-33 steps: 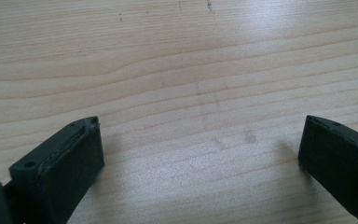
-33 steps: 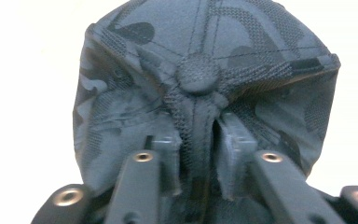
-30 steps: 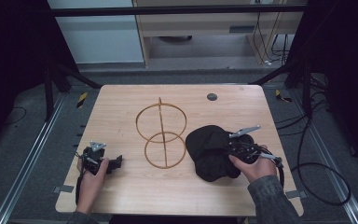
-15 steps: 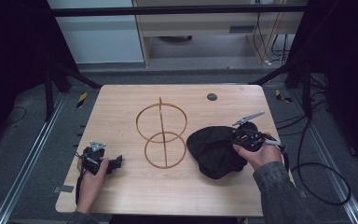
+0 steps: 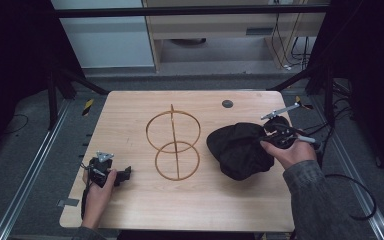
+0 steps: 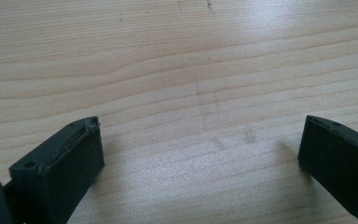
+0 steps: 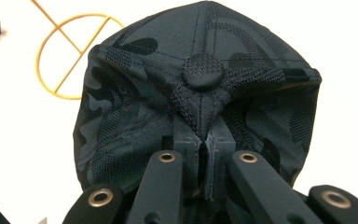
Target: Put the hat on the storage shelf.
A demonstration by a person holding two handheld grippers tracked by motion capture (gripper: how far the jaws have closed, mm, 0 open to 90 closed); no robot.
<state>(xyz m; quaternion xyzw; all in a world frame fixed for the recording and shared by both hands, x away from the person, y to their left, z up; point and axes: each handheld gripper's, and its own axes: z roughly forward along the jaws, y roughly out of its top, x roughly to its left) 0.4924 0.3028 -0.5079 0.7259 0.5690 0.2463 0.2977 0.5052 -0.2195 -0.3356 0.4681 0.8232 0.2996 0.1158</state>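
Dim workshop floor and black frame rails surround one pale wooden tabletop point(image 5: 130, 215), seen from above.

Largest item: one black cap point(image 5: 237, 149), camo-patterned mesh, slumped at about 3 o'clock from the table centre, crown button facing the right gripper's camera. Just beside it, toward centre, one gold wire stand point(image 5: 173, 142): two rings on an upright rod, standing free, apart from the cap. One small dark disc point(image 5: 227, 104) sits near the far edge at roughly 1 o'clock.

Two grippers, one per hand. Right gripper point(image 5: 274, 135) at 3 o'clock, jaws pinched narrow on a fold of cap fabric just below the button; the right gripper view shows the cloth bunched between the closed jaws. Left gripper point(image 5: 124, 175) at 8 o'clock, resting low over bare wood, jaws spread wide, holding nothing.

Judgement: the step looks like carrying the cap toward the stand. To do it well, keep the pinch firm, since thin mesh could slip. Lift high enough that the hanging brim clears the top ring, then centre the crown over the rod before lowering. The stand looks light; the free left gripper could steady its base.
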